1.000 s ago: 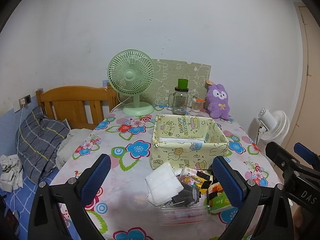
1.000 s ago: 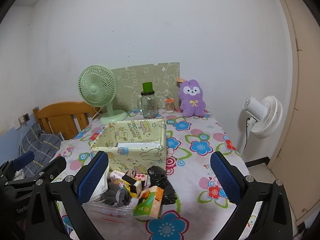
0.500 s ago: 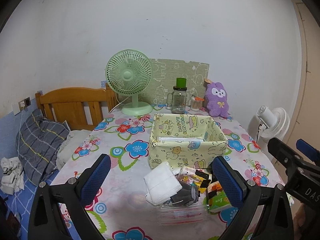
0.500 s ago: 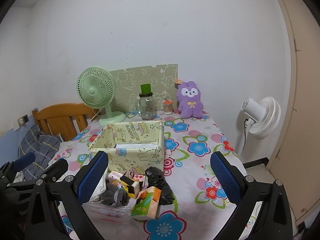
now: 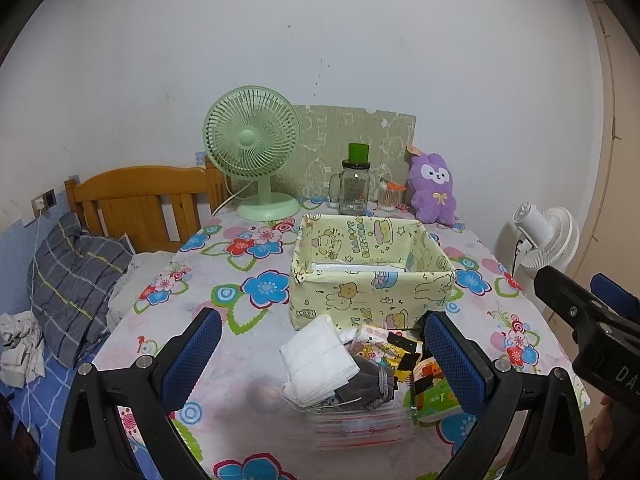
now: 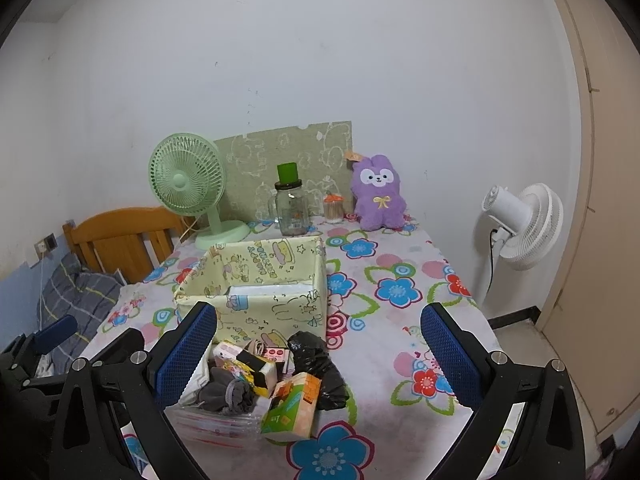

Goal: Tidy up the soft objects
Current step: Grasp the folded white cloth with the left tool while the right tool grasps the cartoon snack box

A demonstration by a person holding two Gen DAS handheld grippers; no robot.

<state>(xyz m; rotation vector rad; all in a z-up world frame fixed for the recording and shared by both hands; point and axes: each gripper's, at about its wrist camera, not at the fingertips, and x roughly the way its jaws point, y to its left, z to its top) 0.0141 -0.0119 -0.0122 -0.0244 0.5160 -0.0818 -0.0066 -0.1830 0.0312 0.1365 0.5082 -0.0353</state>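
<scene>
- table (image 5: 224,344): floral cloth, fills centre and lower frame in both views
- far edge, against wall: green fan (image 5: 256,156) upper left of centre, glass jar (image 5: 354,190) with green lid, small orange-lidded jar (image 5: 390,198), purple plush (image 5: 434,188) at right
- centre: yellow fabric bin (image 5: 372,280), open top
- near edge, touching the bin's front: pile on clear plastic bag (image 6: 216,420): white folded cloth (image 5: 318,360), grey gloves (image 6: 230,394), snack packets (image 6: 250,366), tissue pack (image 6: 292,406), black bag (image 6: 320,364)

Pile of small items (image 5: 360,364) before fabric box (image 5: 372,272), table fan (image 5: 252,152) behind, paper perhaps inside box
</scene>
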